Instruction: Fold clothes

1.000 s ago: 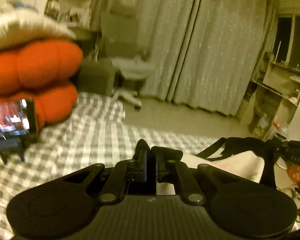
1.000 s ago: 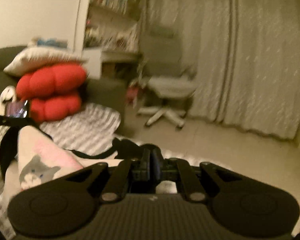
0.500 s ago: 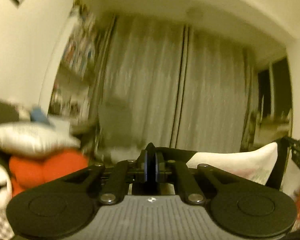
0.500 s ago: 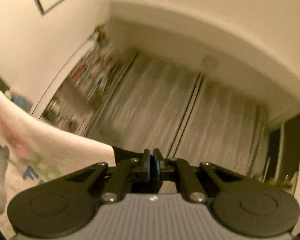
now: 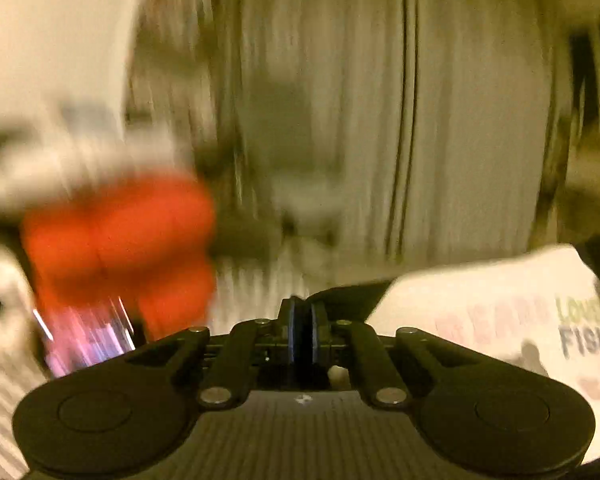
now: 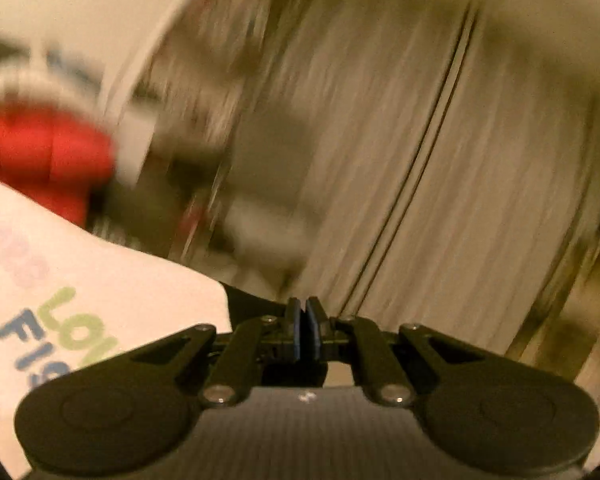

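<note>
A: Left wrist view. Left gripper (image 5: 302, 314) has its jaws pressed together, pinching the black trim of the white T-shirt (image 5: 500, 304). The shirt spreads out to the right of the gripper, held in the air, print facing the camera; "FISH" is readable.

B: Background?

A: Heavy blur. Pale curtains (image 5: 380, 120) hang straight behind the gripper. An orange-red cushion (image 5: 120, 240) sits to the left of the gripper with a white pillow (image 5: 60, 160) stacked on it. A lit phone screen (image 5: 84, 340) is just below the cushion, and striped bedding (image 5: 252, 292) lies beyond the gripper tips.

B: Right wrist?

A: Right gripper (image 6: 306, 320) is likewise clamped tight, gripping the T-shirt's (image 6: 100, 296) black edge. There the shirt extends left of the gripper, with green and blue letters visible. The curtains (image 6: 420, 160) fill the frame behind it, tilted. The red cushion (image 6: 48, 152) is up and to the left of the shirt. Everything else is smeared; I cannot identify it.
</note>
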Tool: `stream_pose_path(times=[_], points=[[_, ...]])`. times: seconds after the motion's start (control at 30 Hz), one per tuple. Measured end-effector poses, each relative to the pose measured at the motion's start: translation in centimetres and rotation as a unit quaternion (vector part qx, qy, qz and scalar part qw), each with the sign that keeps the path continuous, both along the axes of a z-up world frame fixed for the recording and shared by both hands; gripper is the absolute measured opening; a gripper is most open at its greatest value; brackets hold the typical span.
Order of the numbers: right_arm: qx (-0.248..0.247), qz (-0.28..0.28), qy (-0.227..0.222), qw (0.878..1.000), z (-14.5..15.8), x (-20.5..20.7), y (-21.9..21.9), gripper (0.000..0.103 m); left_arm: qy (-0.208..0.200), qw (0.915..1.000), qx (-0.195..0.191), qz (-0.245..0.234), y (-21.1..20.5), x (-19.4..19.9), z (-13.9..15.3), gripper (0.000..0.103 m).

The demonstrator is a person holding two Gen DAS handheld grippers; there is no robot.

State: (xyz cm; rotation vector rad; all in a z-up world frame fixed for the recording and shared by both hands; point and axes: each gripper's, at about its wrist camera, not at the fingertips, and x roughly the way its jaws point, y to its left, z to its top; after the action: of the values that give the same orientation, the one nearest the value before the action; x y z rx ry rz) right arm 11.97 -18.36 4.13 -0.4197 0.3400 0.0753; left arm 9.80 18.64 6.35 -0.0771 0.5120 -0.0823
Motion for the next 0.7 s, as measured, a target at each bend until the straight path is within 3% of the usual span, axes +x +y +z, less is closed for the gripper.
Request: stream_pose_path(times=[0.07,0.17,0.3,0.37,0.47,0.6,0.67,0.7], points=[[-0.06,-0.001,0.08,0.995,-5.4,2.6,1.2,0.006,0.067,0.9976,0.012,0.013,0.5,2.4,-3.6,0.011],[-0.035,0.003,0.118,0.992,-6.2,4.5,0.9,0.007,0.129,0.9909,0.027,0.029,1.4,4.7,-7.0,0.011],[0.063,-0.001,0.144,0.988,-4.4,5.9,-1.9,0.012,0.105,0.9927,-0.057,0.017,2.8,5.1,-6.5,0.034],[0.075,-0.011,0.159,0.984,-4.4,5.7,-3.6,0.022,0.11,0.9918,-0.064,0.007,1.6,5.4,-6.9,0.04],[0.096,-0.014,0.192,0.977,-4.4,5.0,-6.1,0.034,0.127,0.9906,-0.049,-0.011,-0.8,6.1,-8.0,0.043],[0.125,0.018,0.224,0.966,-4.5,4.5,-6.1,0.048,0.147,0.9881,-0.04,-0.017,-2.3,7.5,-9.6,0.043],[0.115,0.017,0.235,0.965,-5.3,4.9,-5.8,0.047,0.145,0.9886,-0.043,-0.006,-2.3,8.2,-10.1,0.041],[0.109,0.014,0.239,0.965,-5.7,5.1,-5.7,0.042,0.145,0.9886,-0.04,-0.006,-2.4,8.2,-10.2,0.033]])
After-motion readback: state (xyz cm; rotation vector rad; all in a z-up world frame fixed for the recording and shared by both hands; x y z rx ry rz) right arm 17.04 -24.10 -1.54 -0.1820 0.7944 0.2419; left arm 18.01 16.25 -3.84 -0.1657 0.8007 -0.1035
